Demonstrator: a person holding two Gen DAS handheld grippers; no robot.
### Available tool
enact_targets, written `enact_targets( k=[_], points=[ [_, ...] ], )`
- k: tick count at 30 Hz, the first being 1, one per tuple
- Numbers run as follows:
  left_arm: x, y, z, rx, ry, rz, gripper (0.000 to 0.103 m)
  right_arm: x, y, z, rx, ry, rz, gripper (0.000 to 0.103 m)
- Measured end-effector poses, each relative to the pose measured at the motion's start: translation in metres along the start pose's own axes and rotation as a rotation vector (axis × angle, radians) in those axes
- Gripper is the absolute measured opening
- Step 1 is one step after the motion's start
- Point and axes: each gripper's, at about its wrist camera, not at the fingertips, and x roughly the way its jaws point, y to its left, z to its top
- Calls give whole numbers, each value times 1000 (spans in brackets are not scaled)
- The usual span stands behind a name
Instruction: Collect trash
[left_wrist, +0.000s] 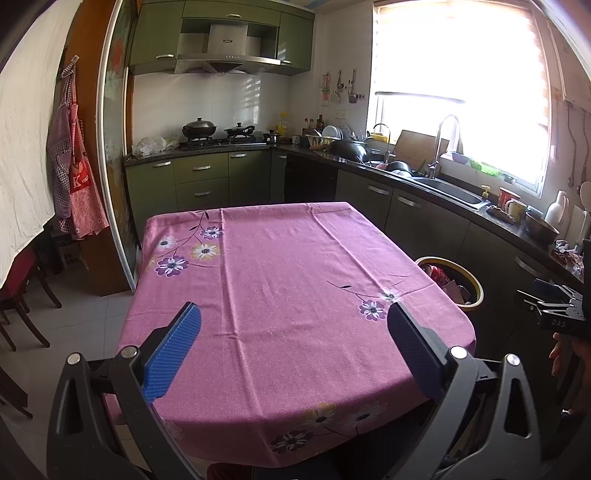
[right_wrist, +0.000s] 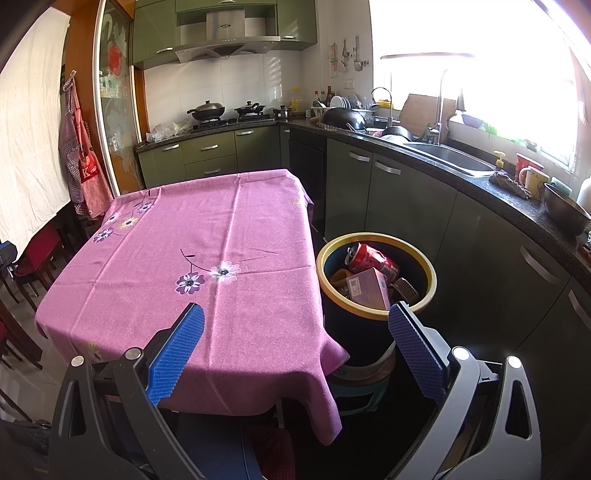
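Observation:
A round bin with a yellow rim stands on a stool right of the table; it also shows in the left wrist view. It holds a red soda can, a pink box and other scraps. The table wears a pink flowered cloth, also in the right wrist view, with no trash showing on it. My left gripper is open and empty above the table's near end. My right gripper is open and empty above the table's near right corner, beside the bin. The right gripper also shows in the left wrist view.
Green cabinets and a dark counter with a sink, mugs and pots run along the back and right. A stove with pans is at the back. Aprons hang at the left. Red-seated chairs stand at the left.

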Motion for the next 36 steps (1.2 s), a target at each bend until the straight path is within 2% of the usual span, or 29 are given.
enact_targets(
  k=[36],
  points=[
    [7,1,-2,-23,11,-16,96,10,2,-3,-1,16,6,98]
  ],
)
